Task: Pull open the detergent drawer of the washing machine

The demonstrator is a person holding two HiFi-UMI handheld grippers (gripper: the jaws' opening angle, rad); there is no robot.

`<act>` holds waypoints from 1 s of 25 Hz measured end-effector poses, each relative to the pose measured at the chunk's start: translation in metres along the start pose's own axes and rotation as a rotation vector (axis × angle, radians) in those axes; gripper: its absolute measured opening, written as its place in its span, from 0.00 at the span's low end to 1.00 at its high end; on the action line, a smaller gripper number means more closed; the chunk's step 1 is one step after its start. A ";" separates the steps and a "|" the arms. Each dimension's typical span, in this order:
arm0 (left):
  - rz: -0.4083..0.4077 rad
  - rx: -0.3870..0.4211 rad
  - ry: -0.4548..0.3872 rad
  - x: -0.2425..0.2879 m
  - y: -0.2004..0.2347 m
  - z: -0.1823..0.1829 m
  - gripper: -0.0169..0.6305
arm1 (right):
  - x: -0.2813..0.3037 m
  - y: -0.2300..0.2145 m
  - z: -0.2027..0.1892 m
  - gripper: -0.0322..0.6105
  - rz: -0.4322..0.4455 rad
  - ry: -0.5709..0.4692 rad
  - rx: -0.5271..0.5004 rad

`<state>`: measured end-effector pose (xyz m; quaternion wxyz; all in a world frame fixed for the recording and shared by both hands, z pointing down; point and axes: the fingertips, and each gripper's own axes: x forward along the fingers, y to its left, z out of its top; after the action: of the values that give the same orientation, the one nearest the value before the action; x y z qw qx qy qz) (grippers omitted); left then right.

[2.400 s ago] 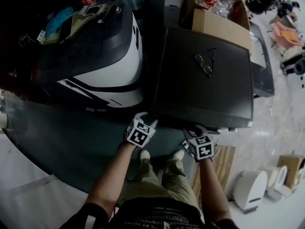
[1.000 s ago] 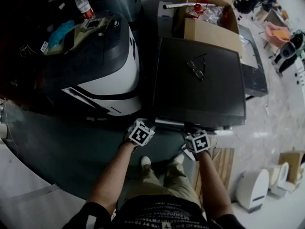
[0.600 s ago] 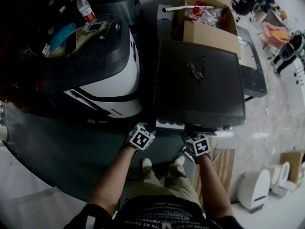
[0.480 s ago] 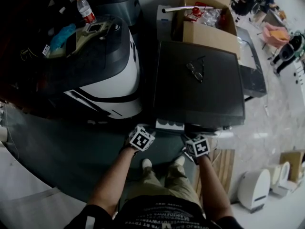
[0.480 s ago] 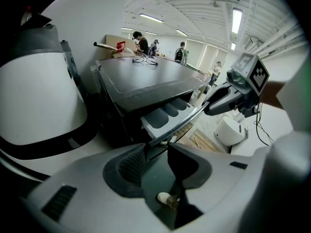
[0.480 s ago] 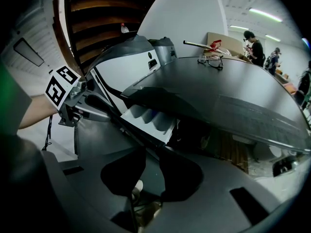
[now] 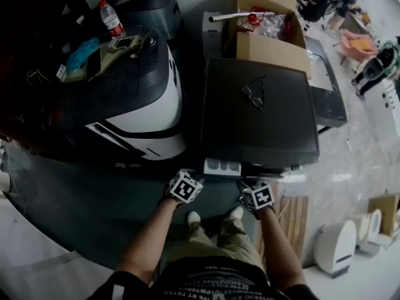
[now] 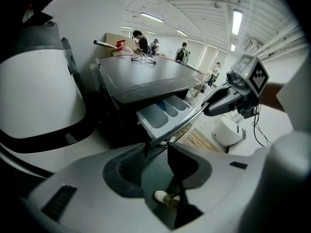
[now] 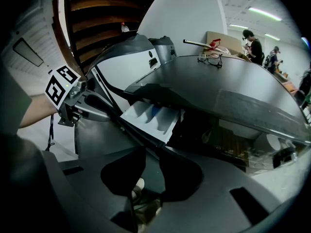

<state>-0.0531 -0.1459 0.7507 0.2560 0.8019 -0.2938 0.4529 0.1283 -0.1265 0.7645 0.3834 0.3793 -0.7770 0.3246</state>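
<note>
The drawer (image 7: 222, 166) of the washing machine (image 7: 262, 111) is pulled out, pinched by the left hand-held gripper (image 8: 156, 147) and right hand-held gripper (image 9: 148, 152).

Washing machine (image 7: 259, 114) top: dark, smooth, soft sheen. Detergent drawer (image 8: 163, 111): tray of pale, smooth plastic; front strip dark and glossy. Cardboard box (image 7: 269, 42): matt brown paperboard. Floor (image 7: 356, 167): polished, with bright reflections. Slatted board (image 7: 294, 212): bare wood. Your left gripper (image 8: 156, 148): shell of matt grey plastic; you can see fine ribbing on one pad (image 8: 130, 165).
</note>
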 end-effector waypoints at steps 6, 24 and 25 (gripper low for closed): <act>-0.003 0.027 0.017 -0.003 -0.007 -0.005 0.24 | -0.001 0.002 -0.011 0.19 0.002 0.012 0.000; -0.037 0.049 0.045 -0.009 -0.027 -0.028 0.24 | -0.014 0.024 -0.028 0.19 0.034 0.042 0.028; -0.039 0.050 0.045 -0.009 -0.027 -0.029 0.24 | -0.013 0.020 -0.031 0.19 0.022 0.043 0.025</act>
<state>-0.0545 -0.1050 0.7526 0.2510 0.8031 -0.2609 0.4732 0.1277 -0.0873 0.7641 0.3917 0.3686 -0.7685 0.3466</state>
